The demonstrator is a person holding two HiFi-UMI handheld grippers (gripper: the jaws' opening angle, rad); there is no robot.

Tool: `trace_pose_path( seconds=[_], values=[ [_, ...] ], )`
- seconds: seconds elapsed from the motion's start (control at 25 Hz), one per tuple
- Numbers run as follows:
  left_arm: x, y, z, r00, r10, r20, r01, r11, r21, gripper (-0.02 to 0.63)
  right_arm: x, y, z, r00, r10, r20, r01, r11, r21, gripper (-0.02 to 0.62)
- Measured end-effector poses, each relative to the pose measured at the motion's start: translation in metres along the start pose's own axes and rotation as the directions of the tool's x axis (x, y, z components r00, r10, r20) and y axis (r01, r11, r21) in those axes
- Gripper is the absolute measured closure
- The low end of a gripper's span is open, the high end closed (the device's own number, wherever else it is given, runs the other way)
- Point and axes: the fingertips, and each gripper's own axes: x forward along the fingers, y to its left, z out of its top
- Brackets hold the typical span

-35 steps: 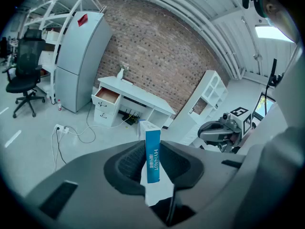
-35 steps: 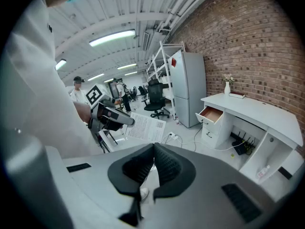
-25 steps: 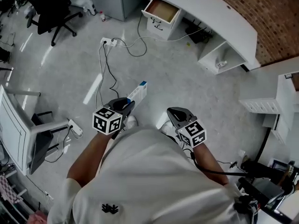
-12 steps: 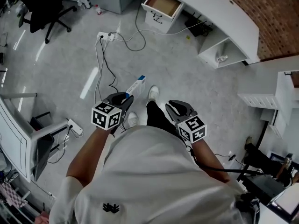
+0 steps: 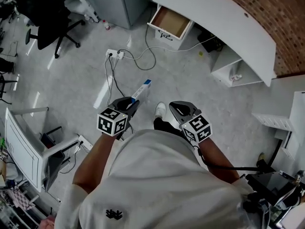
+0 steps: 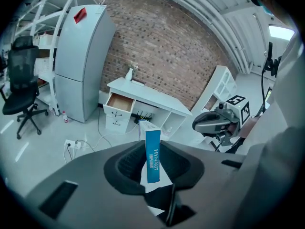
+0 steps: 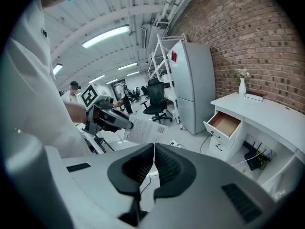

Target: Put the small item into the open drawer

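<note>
Two tongs in view. My left tongs (image 6: 153,168) pinch a slim blue-and-white cardboard box (image 6: 152,151), which stands upright between the pads, over the grey floor (image 5: 190,85). My right tongs (image 7: 153,166) are pressed together on nothing. The open brown-lined drawer (image 5: 170,23) of the white curved table (image 5: 228,18) lies far ahead, well apart from the box.

A corded power strip (image 5: 114,54) lies on open floor (image 5: 190,82) before the drawer (image 5: 170,22).
</note>
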Motion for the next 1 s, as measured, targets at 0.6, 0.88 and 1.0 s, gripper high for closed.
trace_pose_path(
  seconds=[0.6,0.88,1.0],
  values=[
    [0.153,0.084,0.168,0.999,-0.015,-0.039,0.016,0.999,0.041,0.506,0.052,-0.18,0.053,0.999,-0.041,-0.019,0.043,0.996,0.077,0.563],
    [0.211,0.163,0.246,0.994,-0.069,-0.079,0.076,0.993,0.086,0.506,0.094,-0.245,0.106,0.983,-0.185,-0.009,0.184,0.97,0.158,0.563],
    [0.23,0.204,0.285,0.992,-0.087,-0.095,0.096,0.991,0.089,0.506,0.124,-0.271,0.136,0.97,-0.242,-0.013,0.24,0.952,0.191,0.563]
  ],
)
